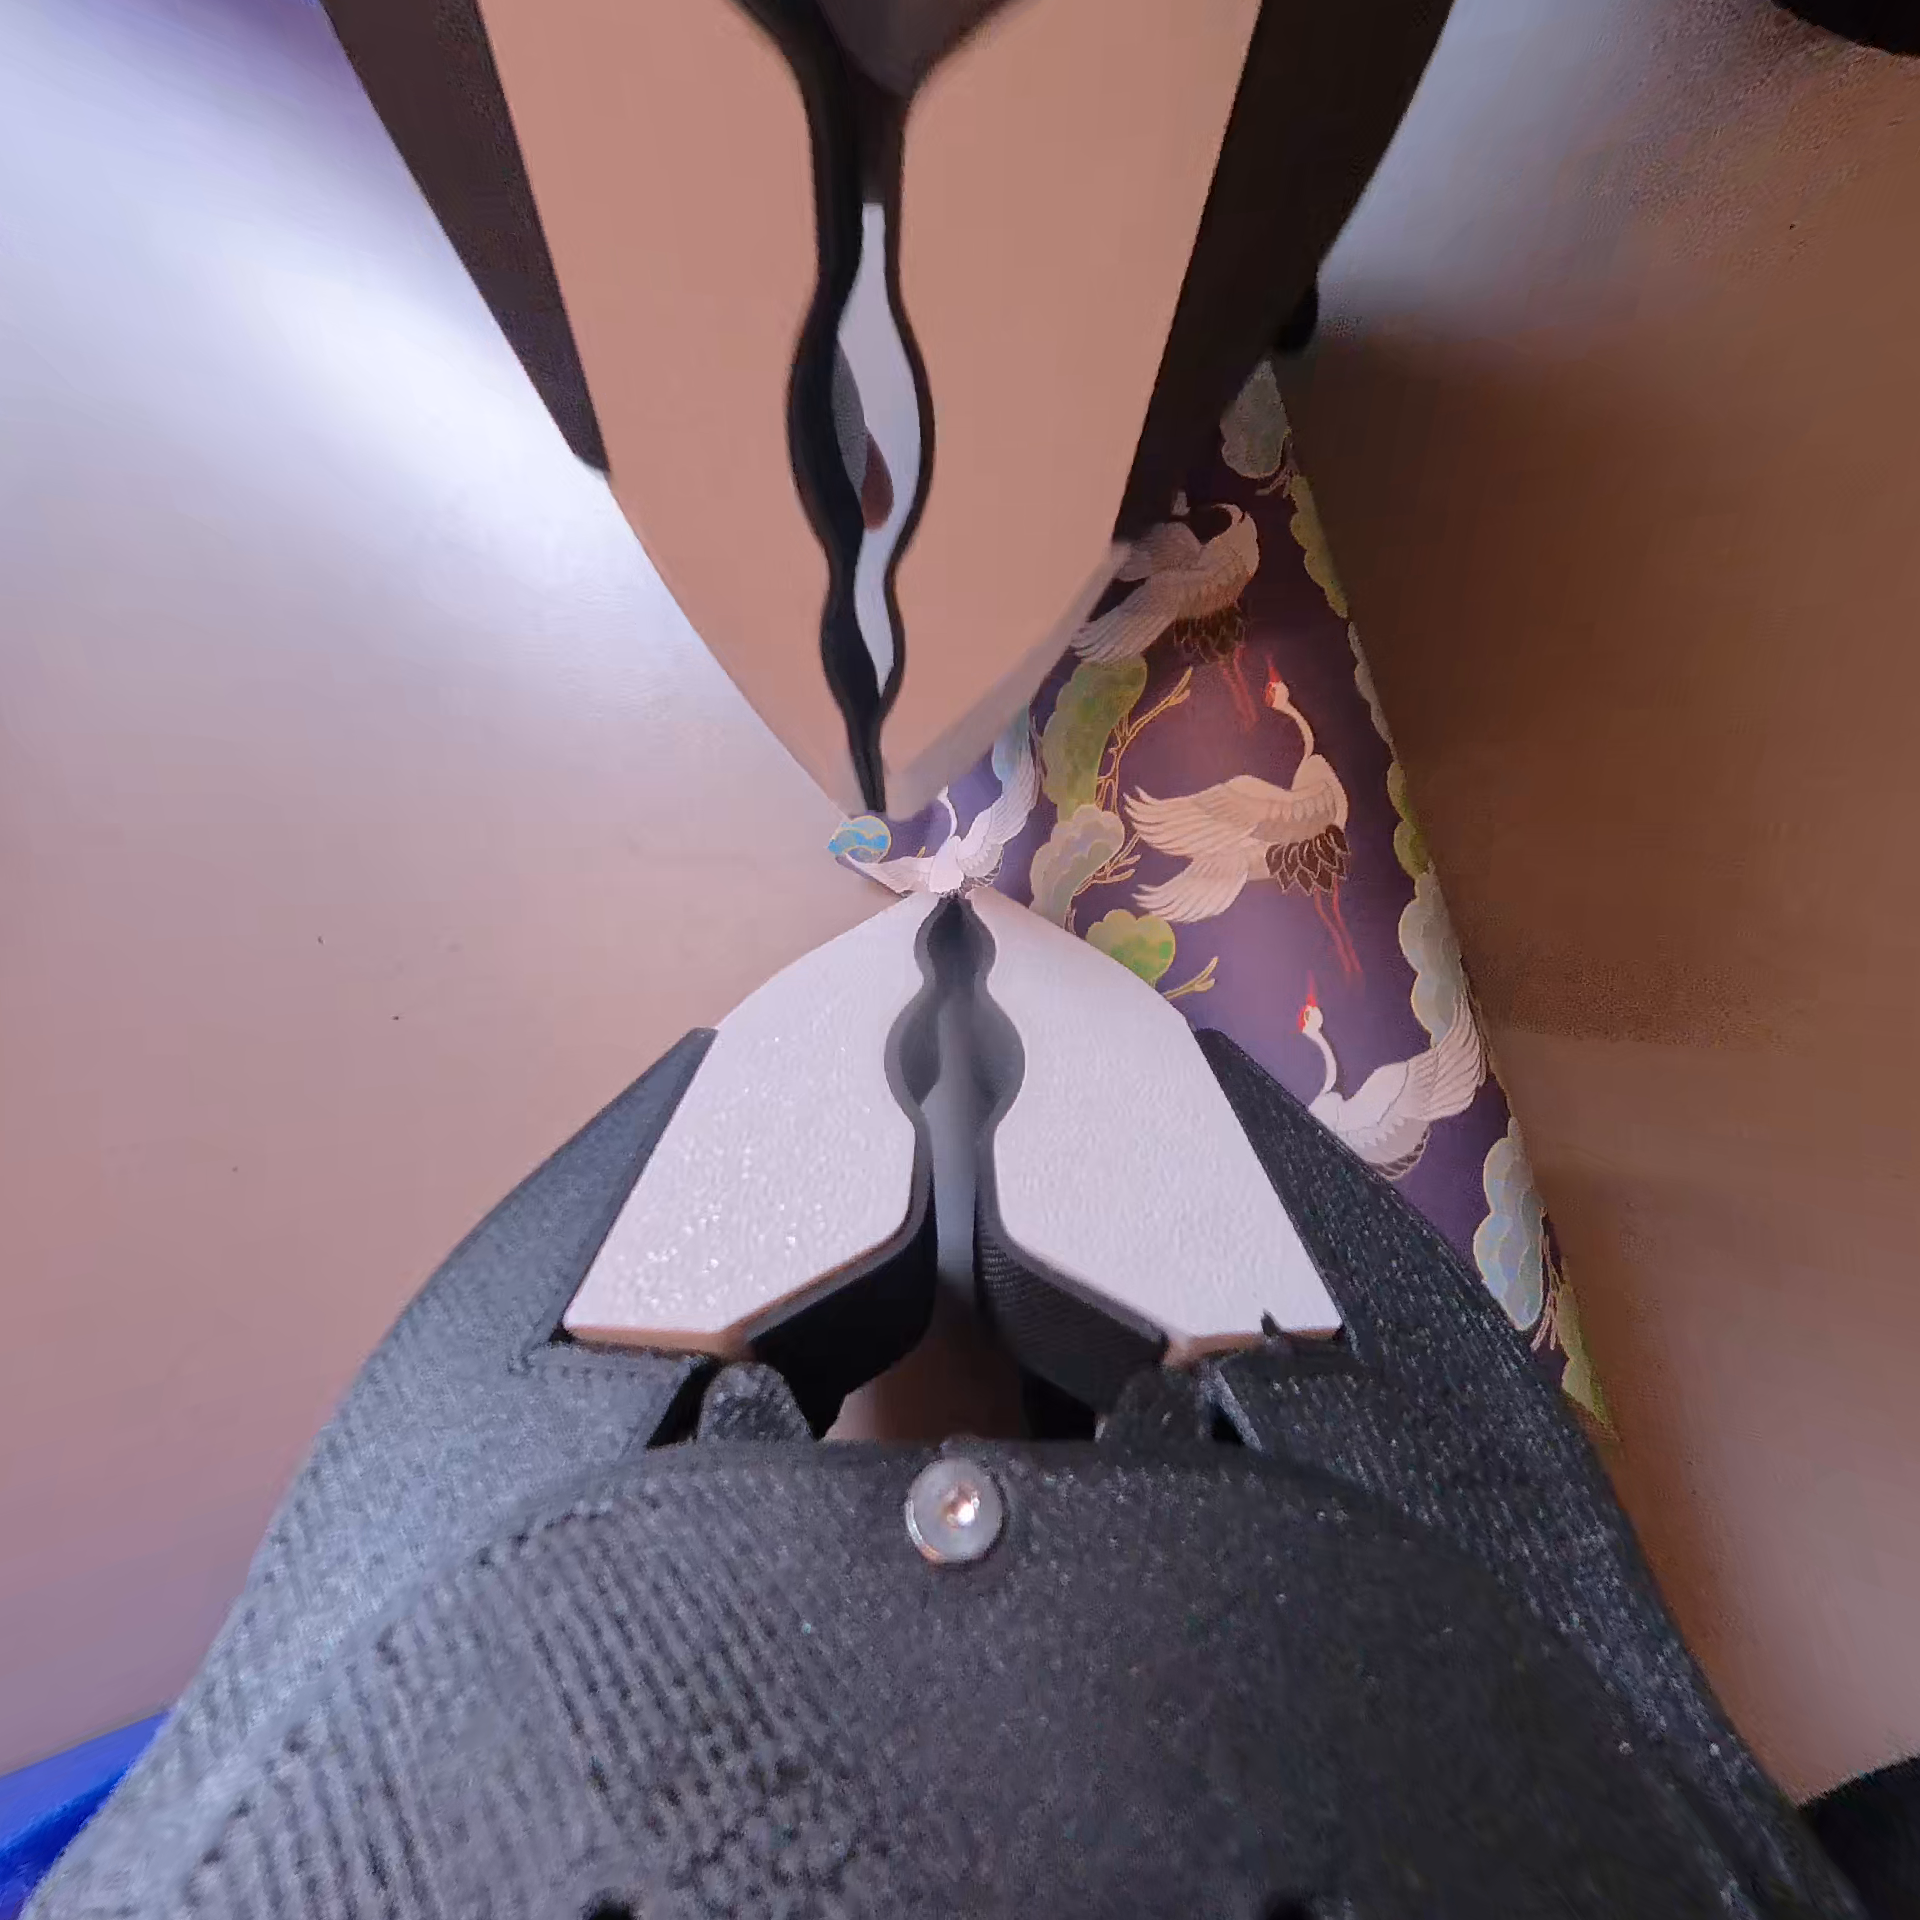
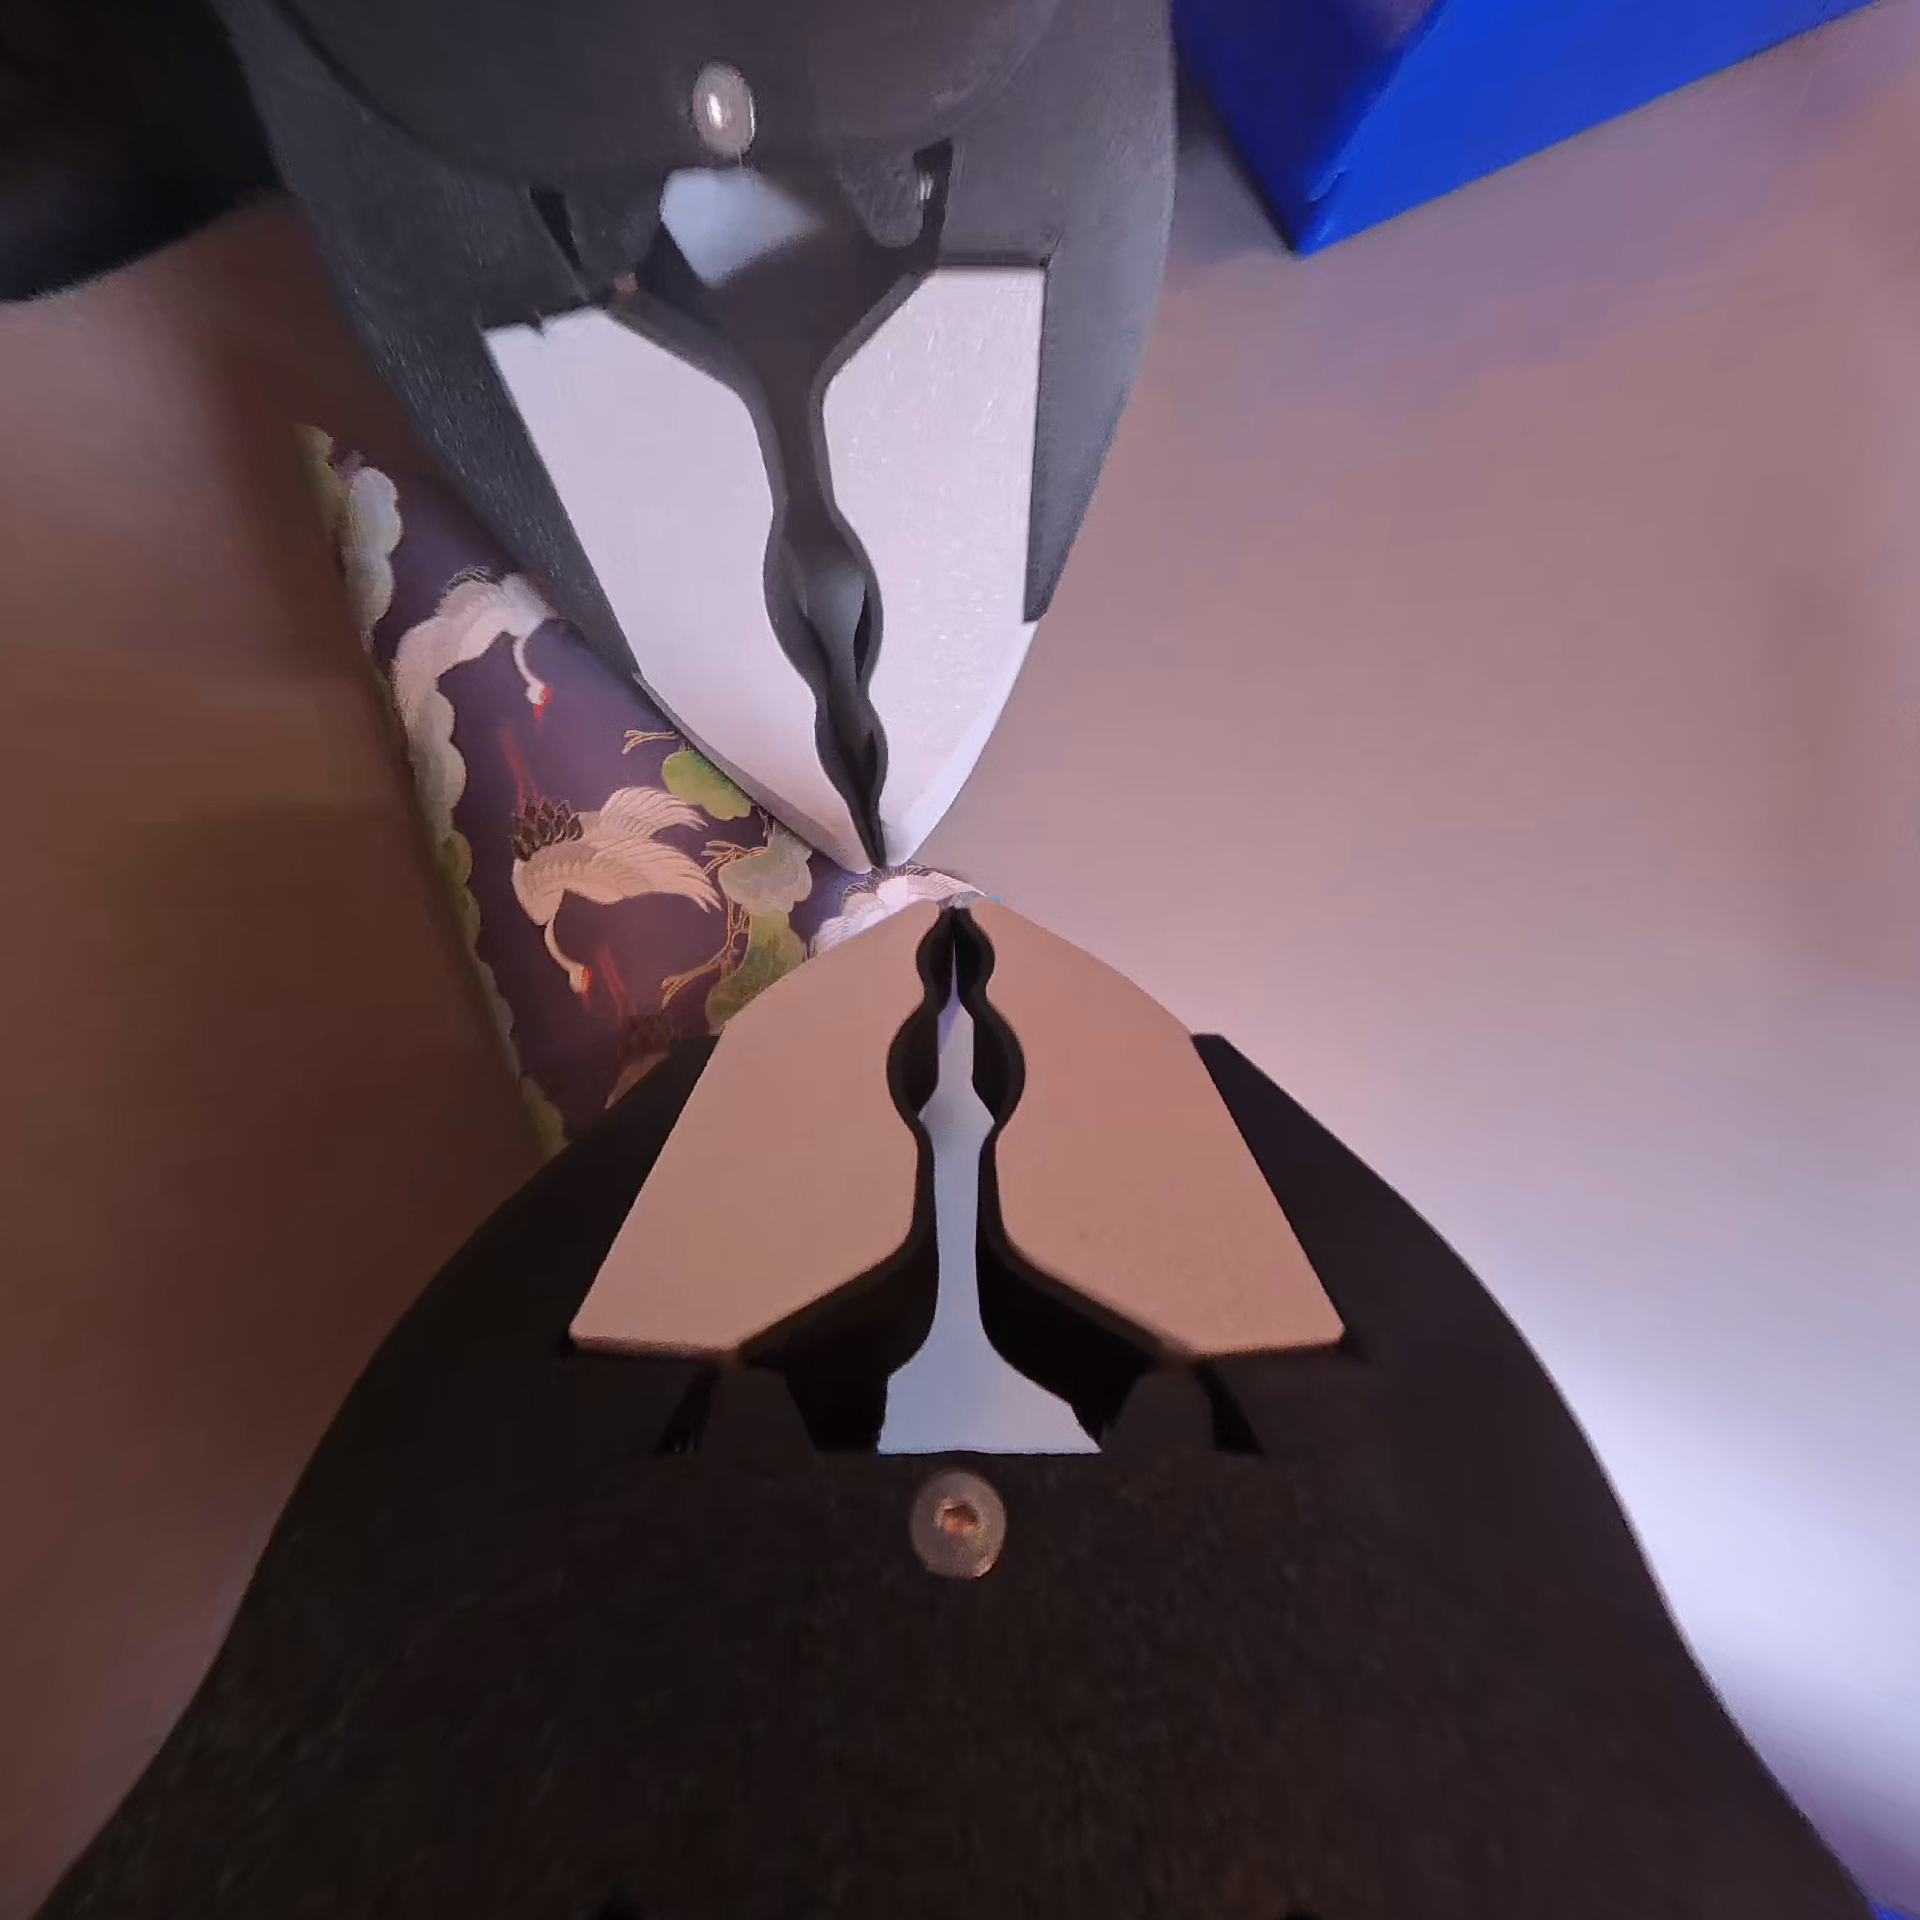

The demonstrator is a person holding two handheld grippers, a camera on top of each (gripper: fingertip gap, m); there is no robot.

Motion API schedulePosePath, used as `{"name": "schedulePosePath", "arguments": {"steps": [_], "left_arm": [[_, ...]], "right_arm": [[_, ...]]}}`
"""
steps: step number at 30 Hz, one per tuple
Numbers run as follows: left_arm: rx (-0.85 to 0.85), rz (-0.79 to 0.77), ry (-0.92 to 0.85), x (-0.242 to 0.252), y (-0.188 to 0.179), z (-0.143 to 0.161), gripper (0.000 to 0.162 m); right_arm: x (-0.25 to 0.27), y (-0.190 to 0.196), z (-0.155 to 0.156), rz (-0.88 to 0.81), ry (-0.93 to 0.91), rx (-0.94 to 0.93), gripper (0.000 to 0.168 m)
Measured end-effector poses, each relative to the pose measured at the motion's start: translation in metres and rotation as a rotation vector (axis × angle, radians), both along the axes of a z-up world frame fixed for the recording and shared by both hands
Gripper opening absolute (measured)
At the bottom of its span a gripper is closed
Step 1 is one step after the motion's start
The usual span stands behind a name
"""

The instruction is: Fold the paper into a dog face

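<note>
While both grippers meet tip to tip over the pale table [image 1: 312,831], the view is mostly filled by their bodies. Table surface: smooth, light, with a bright sheen toward 10 o'clock in the left wrist view and toward 3 o'clock in the right wrist view.

Left gripper [image 1: 948,906]: enters its own view from 6 o'clock, black textured body, white finger plates, pointing to 12 o'clock. Fingers pressed together at the tips; only the wavy inner profile leaves gaps farther back. Tips sit at the corner of the paper; whether the corner is pinched between them, cannot tell.

Right gripper [image 1: 871,802]: comes down from 12 o'clock in the left wrist view, pointing to 6 o'clock, directly opposing the left one. Fingers likewise closed at the tips, resting at the same paper corner from the other side; actual grip on the paper not resolvable. In its own view [image 2: 951,914] it rises from 6 o'clock, with the left gripper [image 2: 871,854] opposite.

Paper [image 1: 1247,831]: purple sheet printed with white cranes and green clouds, lying on the table, stretching from the centre toward 4 o'clock in the left wrist view and toward 9 o'clock [image 2: 582,831] in the right wrist view. Its pointed corner lies between the two sets of tips.

Blue object [image 2: 1507,114]: at 1 o'clock in the right wrist view, on the table, well apart from the paper.
</note>
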State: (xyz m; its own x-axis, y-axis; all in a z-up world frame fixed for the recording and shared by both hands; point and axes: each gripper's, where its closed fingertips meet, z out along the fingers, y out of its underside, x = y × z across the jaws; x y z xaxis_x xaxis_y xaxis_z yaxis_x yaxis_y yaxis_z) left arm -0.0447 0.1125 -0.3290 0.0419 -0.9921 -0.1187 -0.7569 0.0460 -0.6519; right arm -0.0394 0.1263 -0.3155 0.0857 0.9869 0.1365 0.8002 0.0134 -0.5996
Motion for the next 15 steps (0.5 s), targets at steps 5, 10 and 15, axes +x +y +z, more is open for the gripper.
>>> {"name": "schedulePosePath", "arguments": {"steps": [5, 10, 15], "left_arm": [[-0.002, 0.003, -0.005, 0.0001, -0.0001, 0.0, 0.0], [-0.009, 0.008, -0.012, 0.0001, -0.0001, 0.0003, 0.0], [-0.018, 0.041, -0.051, 0.0023, 0.008, 0.001, 0.0]], "right_arm": [[0.0008, 0.0024, -0.0137, -0.015, -0.046, -0.021, 0.0], [0.0011, 0.0024, -0.0142, -0.038, -0.045, -0.069, 0.0], [0.0012, 0.0024, -0.0143, -0.048, -0.035, -0.08, 0.0]]}}
